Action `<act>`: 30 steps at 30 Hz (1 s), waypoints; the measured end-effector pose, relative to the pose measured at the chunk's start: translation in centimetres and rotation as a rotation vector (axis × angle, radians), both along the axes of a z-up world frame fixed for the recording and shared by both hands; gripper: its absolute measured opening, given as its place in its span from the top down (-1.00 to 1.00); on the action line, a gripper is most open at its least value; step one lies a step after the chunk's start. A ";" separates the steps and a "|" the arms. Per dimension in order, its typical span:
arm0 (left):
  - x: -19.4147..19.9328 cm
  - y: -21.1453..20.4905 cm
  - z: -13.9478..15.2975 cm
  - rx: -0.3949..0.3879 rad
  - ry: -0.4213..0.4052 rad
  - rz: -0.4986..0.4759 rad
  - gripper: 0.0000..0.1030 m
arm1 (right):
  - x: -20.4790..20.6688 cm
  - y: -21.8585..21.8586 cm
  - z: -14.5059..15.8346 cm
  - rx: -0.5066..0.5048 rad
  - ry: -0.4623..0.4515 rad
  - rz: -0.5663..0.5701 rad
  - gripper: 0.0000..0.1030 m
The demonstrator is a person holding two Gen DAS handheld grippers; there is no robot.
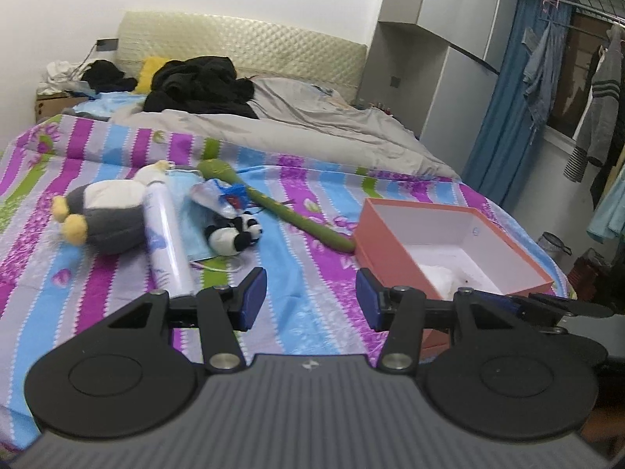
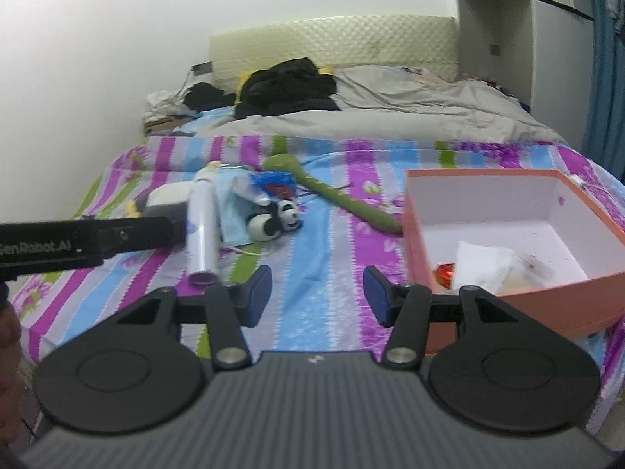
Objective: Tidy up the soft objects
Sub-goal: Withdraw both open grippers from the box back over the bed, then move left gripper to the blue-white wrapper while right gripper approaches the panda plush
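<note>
1. Nearest the cameras, short of the orange box [image 1: 394,230], both tools hang over the striped bed sheet [image 1: 304,273]. The left gripper [image 1: 311,299] has its fingers about half spread with only sheet between them. The right gripper [image 2: 317,296] stands the same way, also holding nothing.

2. Start from the box as the goal: it sits open on the bed, white inside, with crumpled white paper [image 2: 484,262] and a small red item [image 2: 445,273] already in its near corner. Judging by the task, the soft toys belong in there, so leave room over the bare half of its floor.

3. Left of the box, and a little farther off, lies the panda plush [image 1: 234,234], resting on the edge of a blue face mask [image 1: 195,230]. It looks like the easiest first pick. Close on its body, not on the mask beneath, or both may lift together.

4. Farther left of the box, a pale roll [image 1: 166,234] lies against the grey-and-white plush [image 1: 105,215]. The roll seems stiff rather than soft, so I would nudge it aside before taking the plush by its belly.

5. Touching the box's far left corner, the green plush stalk [image 1: 289,215] runs away up the bed. Being long and floppy, it is best gripped near the middle so neither end drags over the box wall.

6. Beyond the box, the grey duvet [image 1: 312,125] and black clothes [image 1: 199,82] lie by the headboard; leave them.
</note>
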State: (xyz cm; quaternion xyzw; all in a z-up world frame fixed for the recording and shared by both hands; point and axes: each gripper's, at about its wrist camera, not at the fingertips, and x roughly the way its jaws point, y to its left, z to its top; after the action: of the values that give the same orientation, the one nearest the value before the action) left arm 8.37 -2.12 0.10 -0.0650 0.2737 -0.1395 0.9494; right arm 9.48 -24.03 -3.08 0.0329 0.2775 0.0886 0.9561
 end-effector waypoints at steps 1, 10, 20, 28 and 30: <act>-0.2 0.5 0.0 0.000 -0.002 0.004 -0.10 | -0.1 0.5 -0.1 -0.001 -0.001 0.012 -0.06; -1.3 5.3 -1.9 -0.033 0.030 0.067 -0.10 | -0.4 4.0 -2.2 0.007 0.003 0.063 -0.06; 2.0 5.8 -5.1 -0.024 0.063 0.088 -0.10 | 2.1 4.7 -7.1 -0.021 -0.037 0.102 -0.05; 5.8 6.1 -8.3 0.011 0.097 0.114 -0.10 | 4.9 4.3 -11.6 0.014 -0.041 0.106 -0.05; 6.7 6.4 -8.9 0.003 0.111 0.125 -0.10 | 5.4 4.2 -12.3 0.020 -0.062 0.114 -0.05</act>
State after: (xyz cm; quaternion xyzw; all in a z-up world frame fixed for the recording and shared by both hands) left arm 15.09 4.23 -8.84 -0.0881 0.3217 -0.0756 0.9397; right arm 14.92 -19.82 -15.39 0.0240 0.2483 0.1470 0.9572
